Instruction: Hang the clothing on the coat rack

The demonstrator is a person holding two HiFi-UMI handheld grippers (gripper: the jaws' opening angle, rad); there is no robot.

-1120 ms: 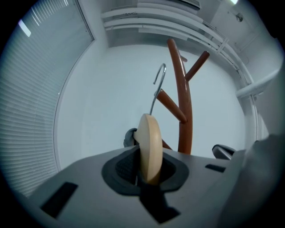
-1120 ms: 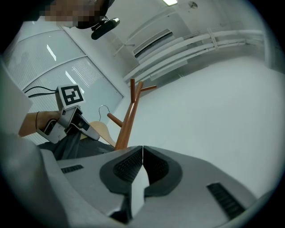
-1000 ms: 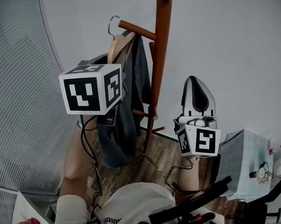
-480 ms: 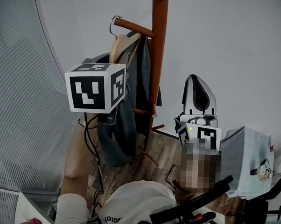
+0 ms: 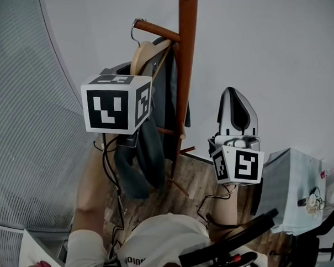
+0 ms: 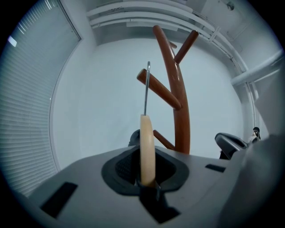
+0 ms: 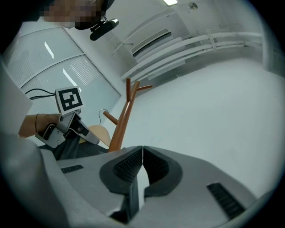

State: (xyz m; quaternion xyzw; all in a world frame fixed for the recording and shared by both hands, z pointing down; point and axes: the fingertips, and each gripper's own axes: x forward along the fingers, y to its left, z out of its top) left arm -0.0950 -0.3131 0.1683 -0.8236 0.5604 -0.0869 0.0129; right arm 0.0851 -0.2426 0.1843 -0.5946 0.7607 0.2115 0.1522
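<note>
A brown wooden coat rack stands ahead of me. A pale wooden hanger carries a dark jacket, and its wire hook curls over the outer end of an upper peg. My left gripper is shut on the hanger, with the hook wire rising in front of the peg. My right gripper hangs to the right of the pole, apart from it. Its jaws are shut with nothing between them.
A window wall with blinds curves along the left. A white-covered box with small items stands at the right. A black frame lies near my body, above the wooden floor.
The left gripper with the hanger has shifted a little toward the rack's pole, so the jacket hangs closer to it. The right gripper has hardly moved.
</note>
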